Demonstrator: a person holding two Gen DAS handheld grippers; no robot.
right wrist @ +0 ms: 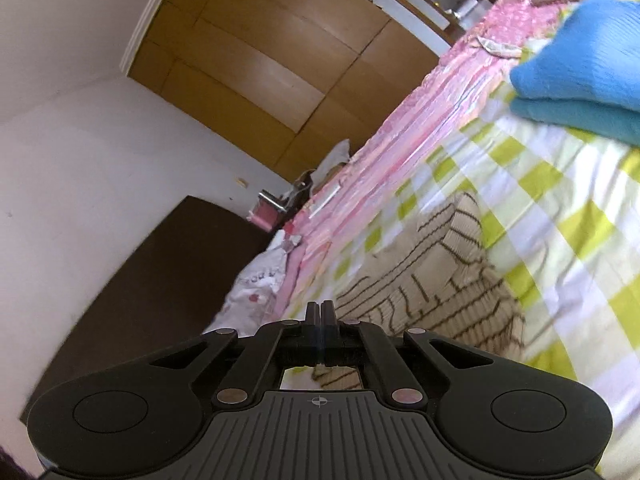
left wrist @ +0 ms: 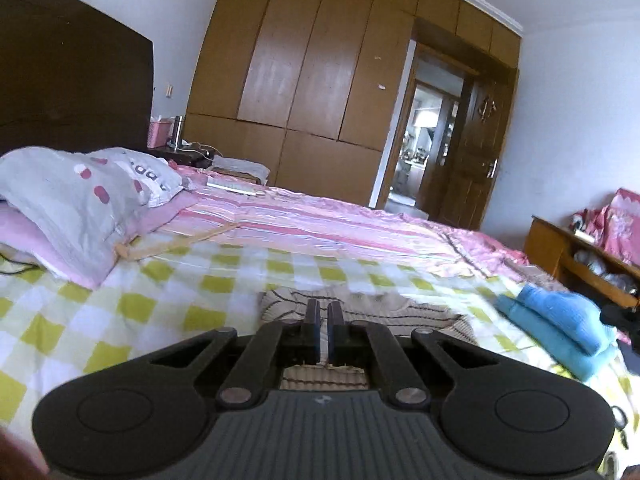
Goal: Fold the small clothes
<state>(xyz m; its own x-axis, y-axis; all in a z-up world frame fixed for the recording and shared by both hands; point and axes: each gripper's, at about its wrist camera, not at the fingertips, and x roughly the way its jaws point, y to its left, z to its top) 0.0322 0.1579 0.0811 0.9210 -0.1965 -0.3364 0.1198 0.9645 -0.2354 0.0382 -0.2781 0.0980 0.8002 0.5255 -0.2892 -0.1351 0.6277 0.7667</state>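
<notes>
A beige knitted garment with dark brown stripes [left wrist: 372, 308] lies bunched on the green-and-white checked bedsheet [left wrist: 160, 304]. My left gripper [left wrist: 324, 312] hovers just over its near edge, jaws nearly together with a thin gap and nothing visibly between them. In the right wrist view, which is tilted sideways, the same garment [right wrist: 440, 280] lies just right of my right gripper [right wrist: 320, 312], whose jaws are pressed together and look empty. A folded blue garment [left wrist: 560, 324] lies on the sheet to the right; it also shows in the right wrist view [right wrist: 580, 68].
A grey pillow with pink spots [left wrist: 76, 200] and a pink striped quilt [left wrist: 320, 220] lie on the far side of the bed. A wooden wardrobe [left wrist: 320, 60], an open door [left wrist: 472, 152] and a low wooden shelf [left wrist: 580, 256] stand beyond.
</notes>
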